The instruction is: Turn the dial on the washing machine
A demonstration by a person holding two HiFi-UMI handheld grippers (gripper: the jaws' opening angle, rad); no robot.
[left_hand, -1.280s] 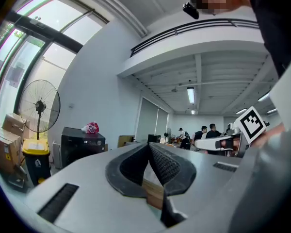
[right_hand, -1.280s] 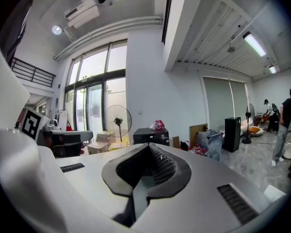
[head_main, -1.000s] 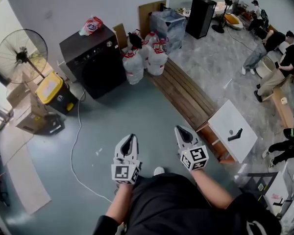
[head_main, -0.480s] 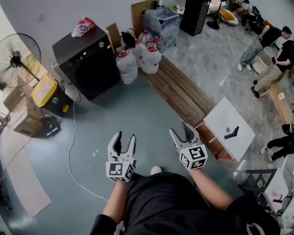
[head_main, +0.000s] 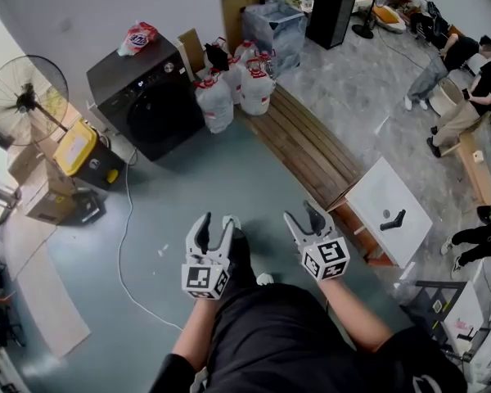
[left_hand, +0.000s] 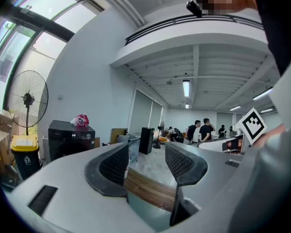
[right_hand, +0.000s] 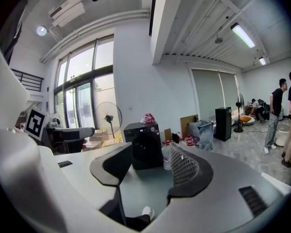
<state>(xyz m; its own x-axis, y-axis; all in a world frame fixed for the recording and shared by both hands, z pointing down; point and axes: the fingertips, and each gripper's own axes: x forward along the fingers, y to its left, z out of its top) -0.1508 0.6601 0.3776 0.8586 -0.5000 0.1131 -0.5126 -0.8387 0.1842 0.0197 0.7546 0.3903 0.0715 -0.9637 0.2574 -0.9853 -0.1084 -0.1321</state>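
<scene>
the black washing machine stands against the wall, well apart from both grippers across the open floor. a red-and-white bag lies on top of the machine and water jugs stand just beside it. its dial should sit on the control strip along the top of the machine's front, but it is too small to make out here. i'd judge it a light, stiff plastic knob, smooth and a little slippery. it is best pinched across its rim with both pads square on, and the machine is heavy enough not to shift. the machine stands upright with its front and round door facing out towards the person, so the dial's axis likely runs level, straight out of that front. the left gripper and right gripper have just been opening. both are spread wide with nothing between the jaws, and the right one is aimed at the machine.
</scene>
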